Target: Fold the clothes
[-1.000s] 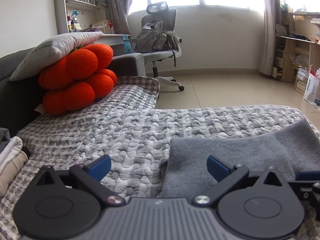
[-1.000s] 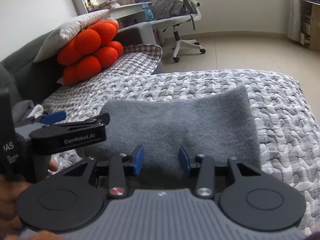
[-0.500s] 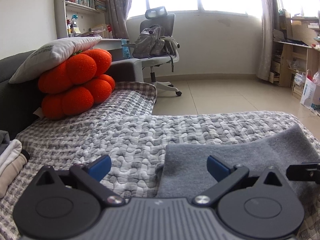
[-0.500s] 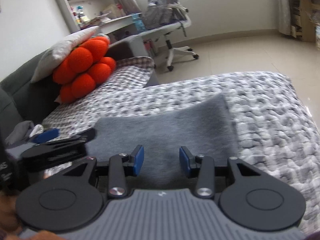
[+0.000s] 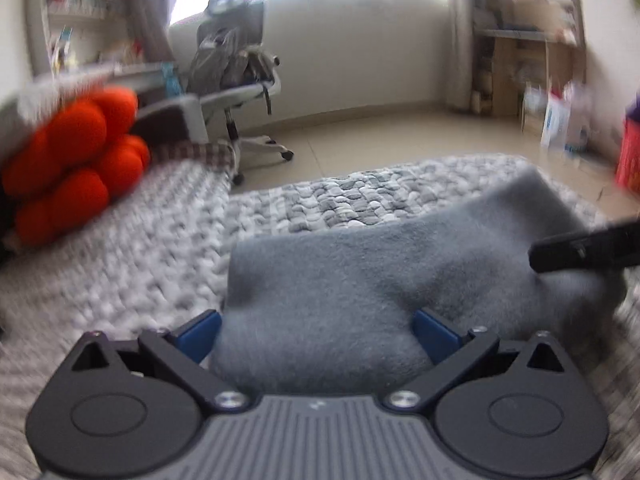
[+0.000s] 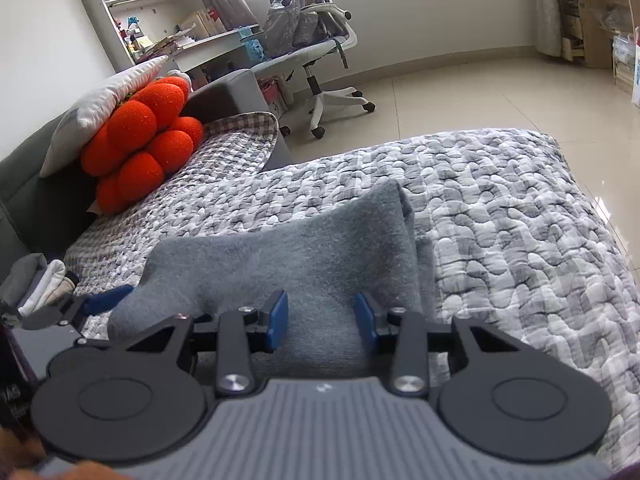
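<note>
The folded grey garment lies on the quilted grey-and-white bed cover, with the orange cushion at ten o'clock from it. The left gripper has its jaws spread wide at the garment's near edge. The right gripper has its jaws narrower, either side of the cloth's near edge without pinching it.

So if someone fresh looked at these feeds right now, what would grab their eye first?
Probably the bright orange ball-cluster cushion, wedged under a white pillow at the sofa's back on the left. Next, the folded grey garment lying in the middle of the grey-and-white quilted cover, with the open right gripper and the wider-open left gripper both at its near edge. Behind, an office chair draped with clothes stands on the tiled floor.
</note>
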{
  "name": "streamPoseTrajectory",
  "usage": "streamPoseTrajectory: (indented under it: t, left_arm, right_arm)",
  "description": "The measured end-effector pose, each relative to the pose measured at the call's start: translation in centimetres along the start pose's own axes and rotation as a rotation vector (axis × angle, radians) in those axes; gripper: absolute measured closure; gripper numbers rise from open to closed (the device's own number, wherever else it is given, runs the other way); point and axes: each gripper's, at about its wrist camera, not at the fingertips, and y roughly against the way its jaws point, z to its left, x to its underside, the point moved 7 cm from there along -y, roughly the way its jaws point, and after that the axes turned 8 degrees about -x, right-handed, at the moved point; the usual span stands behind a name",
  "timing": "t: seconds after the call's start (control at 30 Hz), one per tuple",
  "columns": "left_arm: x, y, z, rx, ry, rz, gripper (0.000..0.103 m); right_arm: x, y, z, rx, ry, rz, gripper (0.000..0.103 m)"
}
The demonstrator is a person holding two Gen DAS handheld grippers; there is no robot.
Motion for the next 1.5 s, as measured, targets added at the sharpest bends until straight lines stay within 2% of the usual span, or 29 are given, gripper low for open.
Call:
streamPoseTrajectory:
  t: [0.13, 0.27, 0.43, 0.7, 1.0, 1.23, 1.5]
  left_arm:
    - [0.1, -0.2, 0.4, 0.026, 0.022, 0.012, 0.0]
    - [0.0, -0.1, 0.0, 0.01, 0.002, -0.001, 0.0]
    - [-0.3, -0.1, -0.3, -0.006, -0.017, -0.013, 0.0]
    - [-0.2, -0.1, -0.2, -0.011, -0.006, -0.01, 0.0]
    - [0.0, 0.0, -0.4, -0.022, -0.004, -0.016, 0.0]
    - [0.0, -0.1, -0.2, -0.014, 0.005, -0.013, 0.0]
    - [0.0, -0.1, -0.1, -0.009, 0.011, -0.009, 0.0]
  right_arm:
    - [-0.1, 0.8, -0.9, 0.068, 0.084, -0.003, 0.064]
    - [0.1, 1.7, -3.2, 0.13, 0.014, -0.006, 0.054]
    - [0.4, 3.8, -3.8, 0.034, -0.078, -0.016, 0.054]
    - [2.0, 5.0, -4.7, -0.089, -0.238, 0.083, 0.05]
    - [2.0, 4.3, -4.2, -0.174, -0.347, 0.094, 0.045]
    - [2.0, 3.7, -3.8, -0.241, -0.431, 0.103, 0.033]
    - [1.6, 3.9, -4.3, -0.24, -0.463, 0.067, 0.032]
